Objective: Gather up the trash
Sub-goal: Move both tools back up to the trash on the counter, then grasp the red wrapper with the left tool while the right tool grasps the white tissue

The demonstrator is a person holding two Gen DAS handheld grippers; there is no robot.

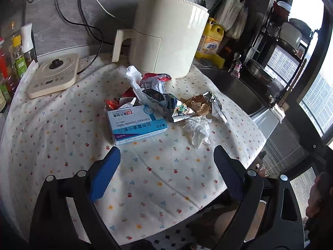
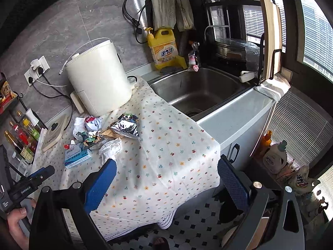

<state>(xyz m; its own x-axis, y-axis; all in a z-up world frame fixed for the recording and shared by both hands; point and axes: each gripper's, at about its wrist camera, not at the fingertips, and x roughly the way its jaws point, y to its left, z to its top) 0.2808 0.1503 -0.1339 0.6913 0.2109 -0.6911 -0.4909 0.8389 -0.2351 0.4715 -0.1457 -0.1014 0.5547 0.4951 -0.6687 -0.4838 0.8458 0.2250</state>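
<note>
- Cardboard medicine box (image 1: 138, 124) is lying leftmost in the trash on the table (image 1: 52, 137); stiff and light, likely gripping well across its short sides
- Foil wrapper (image 1: 195, 106) is looking crinkly, slippery
- Tissue (image 1: 197, 130) is sitting rightmost, soft
- Left gripper (image 1: 166, 173) and right gripper (image 2: 166, 182) are both gaping wide, holding nothing

My left wrist camera looks forward and down from the front edge of the counter (image 1: 52, 125), close above the flowered cloth. It faces the back wall, with the cream air fryer (image 1: 168, 39) straight ahead and the pile of wrappers (image 1: 166, 102) near the middle. My right wrist camera sits higher and further back, off the front right corner of the cloth, and faces toward the sink (image 2: 197, 91) and the window. Both views share the air fryer (image 2: 97, 79), the wrappers (image 2: 108, 129), the medicine box (image 1: 137, 125) (image 2: 77, 156) and the yellow detergent bottle (image 1: 210, 41) (image 2: 164, 48).
</note>
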